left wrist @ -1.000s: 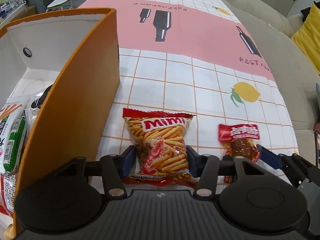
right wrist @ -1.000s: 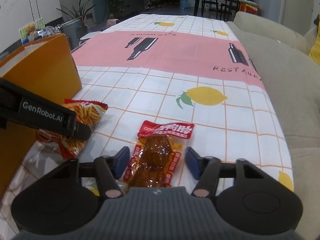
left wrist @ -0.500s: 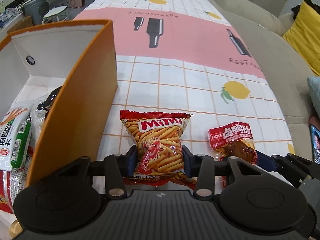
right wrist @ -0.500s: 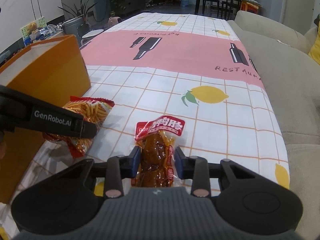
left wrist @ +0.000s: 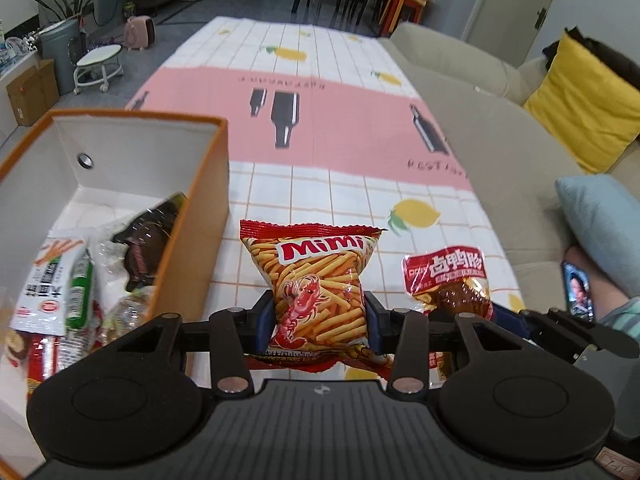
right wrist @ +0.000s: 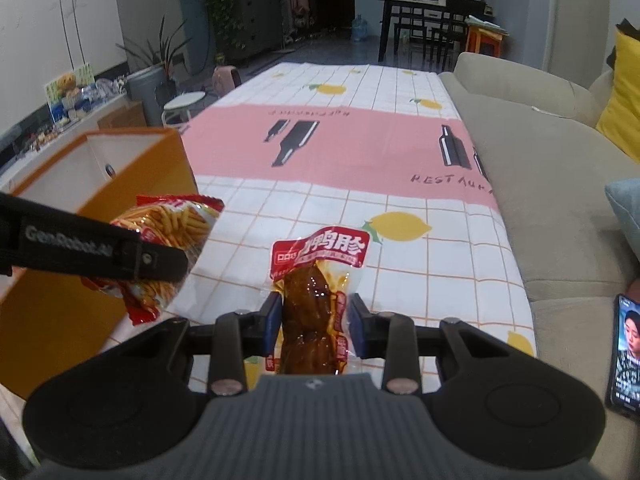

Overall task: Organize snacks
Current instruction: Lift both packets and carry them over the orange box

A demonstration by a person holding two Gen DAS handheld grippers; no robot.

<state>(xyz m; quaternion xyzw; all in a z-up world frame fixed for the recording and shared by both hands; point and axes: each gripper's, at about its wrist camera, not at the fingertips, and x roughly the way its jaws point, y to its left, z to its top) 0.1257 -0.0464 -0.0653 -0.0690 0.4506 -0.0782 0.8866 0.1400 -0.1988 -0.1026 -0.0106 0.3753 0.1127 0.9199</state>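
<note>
Since the earlier frames: both packets are off the tabletop [left wrist: 340, 196], both tools having closed on them. Left tool [left wrist: 318, 316] clamps the Mimi shrimp-stick bag [left wrist: 316, 280], red-edged and upright, just right of the orange box [left wrist: 200, 216]. Right tool [right wrist: 314, 322] pinches the brown duck-snack pouch [right wrist: 312, 304], red-headed, farther right of the box.

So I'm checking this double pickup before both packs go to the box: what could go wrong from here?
1. The left tool pinches the puffy Mimi bag low down; it could slip or crush.
2. The right tool grips the sauced meat pack by its slick film, top flopping; it may slide out.
3. The orange box already holds snacks, and both tools sit close together; they could collide at its wall.
</note>
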